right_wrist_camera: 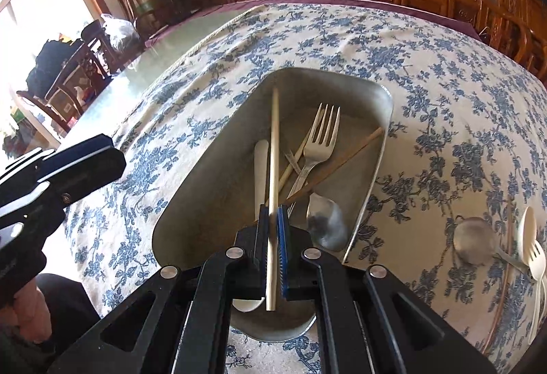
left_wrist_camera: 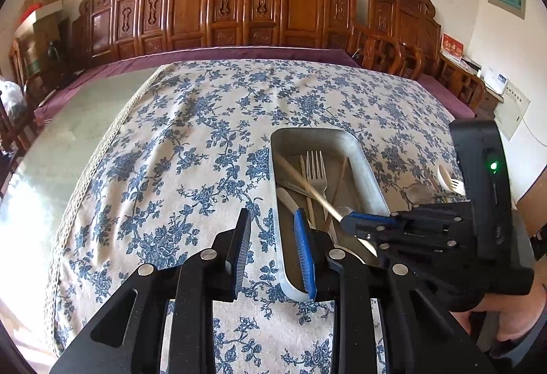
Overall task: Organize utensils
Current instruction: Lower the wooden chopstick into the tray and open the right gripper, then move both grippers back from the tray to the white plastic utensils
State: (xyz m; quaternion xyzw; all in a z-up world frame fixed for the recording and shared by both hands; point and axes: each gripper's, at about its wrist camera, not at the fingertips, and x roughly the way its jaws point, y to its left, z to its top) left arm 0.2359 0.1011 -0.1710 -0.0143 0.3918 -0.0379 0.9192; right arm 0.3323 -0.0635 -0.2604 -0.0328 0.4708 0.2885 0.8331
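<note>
Mostly utensils in metal tray (right_wrist_camera: 359,175), w/ fork (right_wrist_camera: 321,141)

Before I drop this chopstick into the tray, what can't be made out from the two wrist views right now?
- Right wrist view: near end of the metal tray and a white spoon's bowl, hidden behind the right claw shut on the chopstick.
- Left wrist view: loose utensils right of the tray, mostly hidden by the right claw's body.
- Left claw: whether its blue pad touches the tray rim.

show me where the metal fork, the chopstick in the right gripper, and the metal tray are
Metal fork (right_wrist_camera: 321,141): right wrist view, on the base of its tines.
Chopstick (right_wrist_camera: 273,148): right wrist view, mid-shaft above the gripper.
Metal tray (left_wrist_camera: 367,165): left wrist view, on its right wall.
</note>
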